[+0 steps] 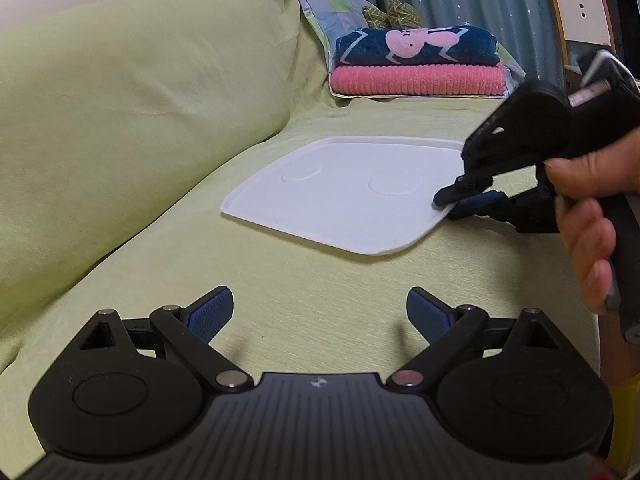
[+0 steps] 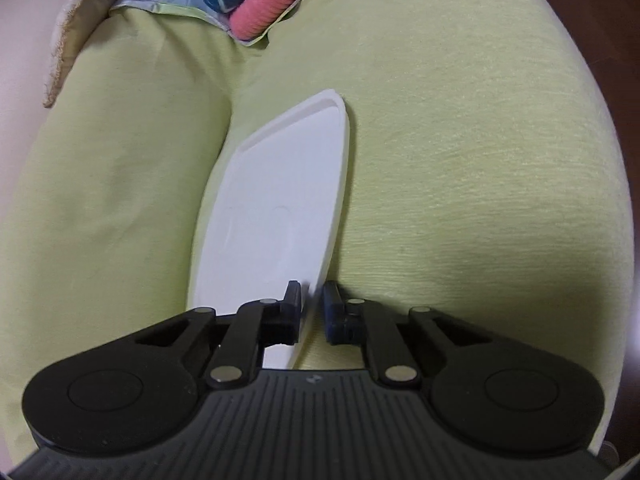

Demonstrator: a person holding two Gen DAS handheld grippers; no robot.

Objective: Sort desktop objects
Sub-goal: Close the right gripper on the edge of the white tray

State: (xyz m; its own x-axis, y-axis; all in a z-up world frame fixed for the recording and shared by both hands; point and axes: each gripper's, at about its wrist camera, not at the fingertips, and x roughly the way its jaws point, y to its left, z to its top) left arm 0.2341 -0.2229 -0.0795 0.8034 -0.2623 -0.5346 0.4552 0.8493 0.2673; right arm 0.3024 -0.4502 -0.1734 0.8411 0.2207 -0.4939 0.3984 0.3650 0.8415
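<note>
Left gripper point(image 1: 320, 312) nearest the lens: jaws spread wide, holding nothing, above bare green cover point(image 1: 280, 300). White tray point(image 1: 344, 200) lies on that cover beside a cushion point(image 1: 120, 100). Right gripper point(image 2: 312, 308), held in a hand point(image 1: 592, 200), has its jaws nearly closed across the tray's right edge, one finger above the rim, one below; firm contact cannot be confirmed. Folded towels point(image 1: 416, 68) sit well beyond

The left gripper point(image 1: 320, 312) hangs low with its fingers spread wide, gripping nothing. The right gripper point(image 1: 454, 202), held in a bare hand point(image 1: 588, 216), tilts downward, its fingers drawn near together, seemingly pinching a thin edge.
</note>
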